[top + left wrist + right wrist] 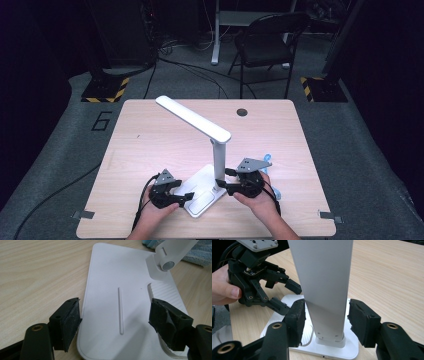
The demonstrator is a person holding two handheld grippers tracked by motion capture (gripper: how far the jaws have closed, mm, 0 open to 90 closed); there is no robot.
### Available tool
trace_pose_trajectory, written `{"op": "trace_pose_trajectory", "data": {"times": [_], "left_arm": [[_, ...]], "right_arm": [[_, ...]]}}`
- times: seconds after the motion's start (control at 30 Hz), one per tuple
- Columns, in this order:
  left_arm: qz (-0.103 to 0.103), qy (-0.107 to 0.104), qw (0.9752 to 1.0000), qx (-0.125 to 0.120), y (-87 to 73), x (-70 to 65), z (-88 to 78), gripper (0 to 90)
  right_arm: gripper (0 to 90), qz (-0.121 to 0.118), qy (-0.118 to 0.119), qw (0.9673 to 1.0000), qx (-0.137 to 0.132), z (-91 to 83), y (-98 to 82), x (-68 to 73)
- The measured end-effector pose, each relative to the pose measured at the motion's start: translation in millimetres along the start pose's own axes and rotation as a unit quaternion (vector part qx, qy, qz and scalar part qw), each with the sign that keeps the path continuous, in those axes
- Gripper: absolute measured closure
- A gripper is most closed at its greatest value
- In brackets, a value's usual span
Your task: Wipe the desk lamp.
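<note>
The only writing legible is a large "6" (102,121) marked on the grey floor left of the table (150,130); the one white desk lamp (218,165) carries no readable label, and it stands near the table's front edge between two grippers. The left gripper (115,315) hovers over the lamp's flat base (112,277), jaws apart and gripping nothing. The right gripper (325,320) straddles the upright post (324,285), its left pad touching or almost touching, the right pad clear of it.
</note>
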State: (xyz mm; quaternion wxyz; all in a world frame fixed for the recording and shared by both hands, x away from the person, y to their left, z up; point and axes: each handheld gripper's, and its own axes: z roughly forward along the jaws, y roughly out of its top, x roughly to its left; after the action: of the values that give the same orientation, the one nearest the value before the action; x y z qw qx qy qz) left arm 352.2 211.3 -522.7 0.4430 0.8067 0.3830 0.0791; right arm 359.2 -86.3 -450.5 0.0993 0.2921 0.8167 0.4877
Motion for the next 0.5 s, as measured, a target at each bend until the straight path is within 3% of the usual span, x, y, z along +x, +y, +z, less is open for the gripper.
{"op": "trace_pose_trajectory", "data": {"times": [0.23,0.27,0.5], "left_arm": [[0.008,0.008,0.9999,0.006,-3.2,-0.5,1.5,23.0],[-0.001,0.011,0.9999,0.005,-4.2,-2.1,1.7,22.6],[-0.009,0.018,0.9998,0.002,-6.0,-1.6,0.7,19.9]], "right_arm": [[51.2,-0.006,-0.008,0.9999,0.006,5.0,0.7,1.5],[51.3,-0.009,-0.009,0.9999,0.006,5.9,1.6,1.0],[51.3,-0.016,-0.013,0.9998,0.008,12.7,7.0,-1.5]]}}
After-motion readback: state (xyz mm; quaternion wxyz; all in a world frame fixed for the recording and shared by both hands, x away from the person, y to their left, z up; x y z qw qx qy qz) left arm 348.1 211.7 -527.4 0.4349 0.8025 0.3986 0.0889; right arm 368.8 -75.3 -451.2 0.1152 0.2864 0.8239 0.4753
